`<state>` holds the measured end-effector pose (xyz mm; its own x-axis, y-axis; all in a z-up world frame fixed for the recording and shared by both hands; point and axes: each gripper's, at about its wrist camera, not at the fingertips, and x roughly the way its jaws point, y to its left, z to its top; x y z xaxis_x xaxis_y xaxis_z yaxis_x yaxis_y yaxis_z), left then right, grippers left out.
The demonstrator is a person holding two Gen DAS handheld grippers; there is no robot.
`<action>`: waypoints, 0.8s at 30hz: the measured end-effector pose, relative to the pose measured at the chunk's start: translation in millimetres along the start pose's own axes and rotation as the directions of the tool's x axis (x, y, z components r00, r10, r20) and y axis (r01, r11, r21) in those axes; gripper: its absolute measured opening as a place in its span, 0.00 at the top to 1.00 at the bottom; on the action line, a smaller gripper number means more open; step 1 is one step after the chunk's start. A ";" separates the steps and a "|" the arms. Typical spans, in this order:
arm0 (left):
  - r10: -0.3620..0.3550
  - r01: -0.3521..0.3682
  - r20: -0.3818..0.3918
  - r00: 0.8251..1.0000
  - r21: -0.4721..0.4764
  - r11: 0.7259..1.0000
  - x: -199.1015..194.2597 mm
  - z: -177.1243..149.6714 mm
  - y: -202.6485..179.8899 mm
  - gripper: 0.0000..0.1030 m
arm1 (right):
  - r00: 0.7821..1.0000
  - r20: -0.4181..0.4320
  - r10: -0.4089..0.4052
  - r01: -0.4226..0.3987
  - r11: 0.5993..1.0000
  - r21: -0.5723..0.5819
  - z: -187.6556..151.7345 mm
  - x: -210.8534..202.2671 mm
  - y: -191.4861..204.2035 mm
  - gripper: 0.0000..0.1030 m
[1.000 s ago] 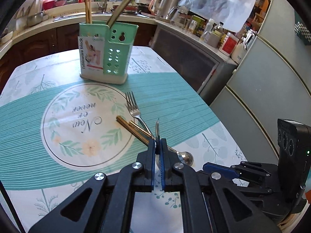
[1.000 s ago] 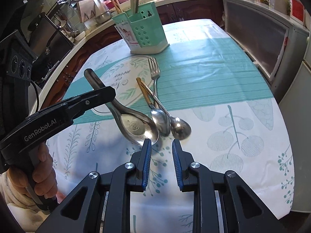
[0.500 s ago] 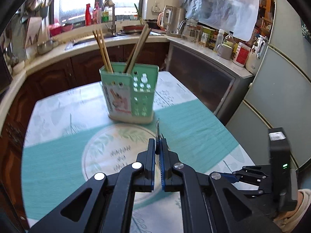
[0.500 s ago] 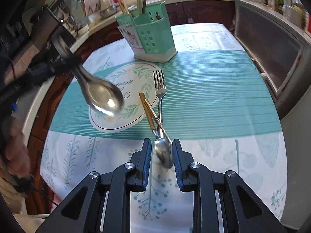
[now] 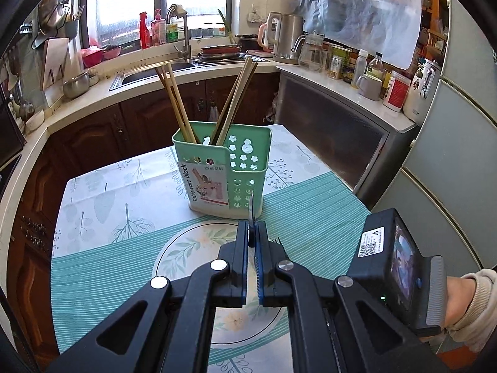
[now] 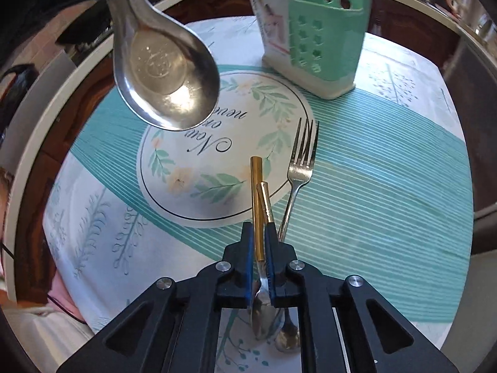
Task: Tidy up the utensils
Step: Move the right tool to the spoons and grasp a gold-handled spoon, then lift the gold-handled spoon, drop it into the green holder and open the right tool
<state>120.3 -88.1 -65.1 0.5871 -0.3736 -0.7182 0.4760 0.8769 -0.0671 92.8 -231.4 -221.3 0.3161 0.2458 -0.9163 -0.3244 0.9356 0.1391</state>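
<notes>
Right wrist: three spoons (image 6: pixel 167 74) (one lifted), one fork (image 6: pixel 299 168)

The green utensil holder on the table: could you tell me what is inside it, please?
Two pairs of chopsticks stick up out of the green utensil holder. Its walls hide their lower ends and whatever else sits within.

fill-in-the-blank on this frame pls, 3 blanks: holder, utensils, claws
1. The mint-green utensil holder already holds several ____.
2. Beside the two gold-handled spoons on the tablecloth lies one ____, tines toward the holder.
3. The left claw holds the large steel ____ raised above the table, while the right claw closes around a gold handle.

Missing words: chopsticks; fork; spoon
</notes>
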 end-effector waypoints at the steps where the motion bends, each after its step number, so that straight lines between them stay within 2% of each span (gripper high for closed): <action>1: -0.001 0.001 -0.003 1.000 -0.005 1.000 1.1 -0.9 1.6 0.98 | 1.000 -0.004 -0.009 0.008 1.000 -0.019 3.3 3.2 1.2 0.93; 11: -0.008 0.007 -0.015 1.000 -0.023 1.000 5.1 -4.7 12.0 0.98 | 0.997 -0.069 -0.014 0.009 0.997 -0.074 18.8 24.6 -0.1 0.93; 19: -0.001 0.001 -0.040 0.999 -0.018 1.000 7.3 -5.1 16.0 0.98 | 0.985 -0.126 -0.119 0.091 0.975 -0.205 28.6 34.6 19.6 0.93; 22: 0.015 -0.015 -0.029 0.999 -0.001 1.000 3.1 -0.5 15.4 0.98 | 0.980 -0.151 -0.126 0.096 0.977 -0.192 31.0 35.6 21.8 0.94; 24: 0.024 -0.024 -0.018 1.000 0.012 1.000 0.0 5.3 14.8 0.98 | 0.985 -0.135 -0.103 0.080 0.983 -0.165 30.2 30.0 23.1 0.94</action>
<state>130.9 -76.6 -62.4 0.5864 -0.3467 -0.7321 0.4693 0.8820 -0.0417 121.7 -194.8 -234.3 0.2246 0.1116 -0.9680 -0.4402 0.8979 0.0014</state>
